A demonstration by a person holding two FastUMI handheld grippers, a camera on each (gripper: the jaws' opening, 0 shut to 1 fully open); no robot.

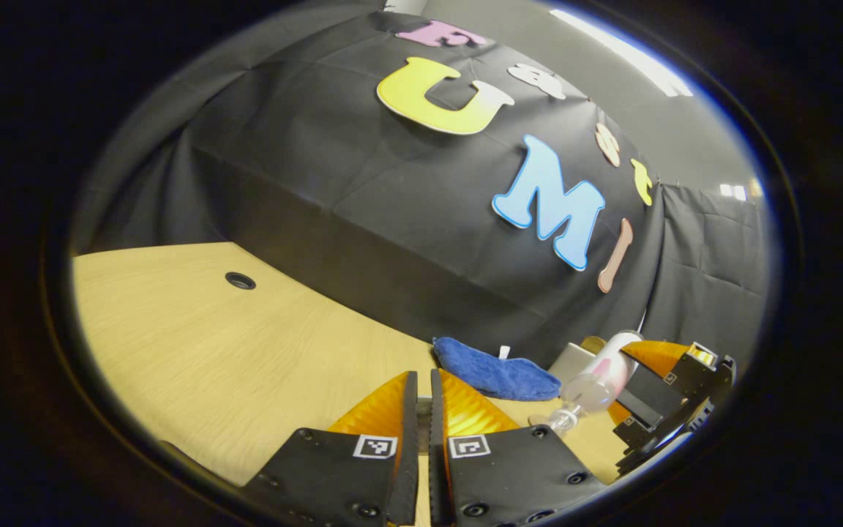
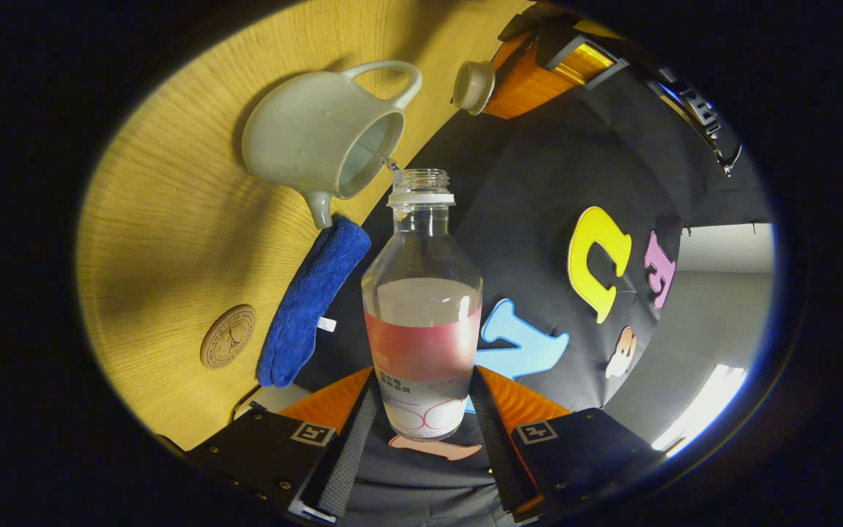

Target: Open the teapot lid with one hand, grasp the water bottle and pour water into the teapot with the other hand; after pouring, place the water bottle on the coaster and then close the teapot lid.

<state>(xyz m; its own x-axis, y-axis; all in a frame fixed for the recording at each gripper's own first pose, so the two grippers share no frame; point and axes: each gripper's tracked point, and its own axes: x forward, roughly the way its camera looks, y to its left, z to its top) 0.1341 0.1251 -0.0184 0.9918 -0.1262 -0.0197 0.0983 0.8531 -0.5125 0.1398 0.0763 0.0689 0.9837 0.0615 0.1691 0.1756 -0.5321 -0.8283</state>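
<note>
Water bottle clamped in right gripper jaws, tipped, mouth at teapot rim; left gripper pinching lid

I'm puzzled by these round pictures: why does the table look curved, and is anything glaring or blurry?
Right gripper view: the fisheye lens bends the table into an arc, and a bright glare patch sits lower right. Left gripper view: the water bottle looks soft near the warped edge.
</note>
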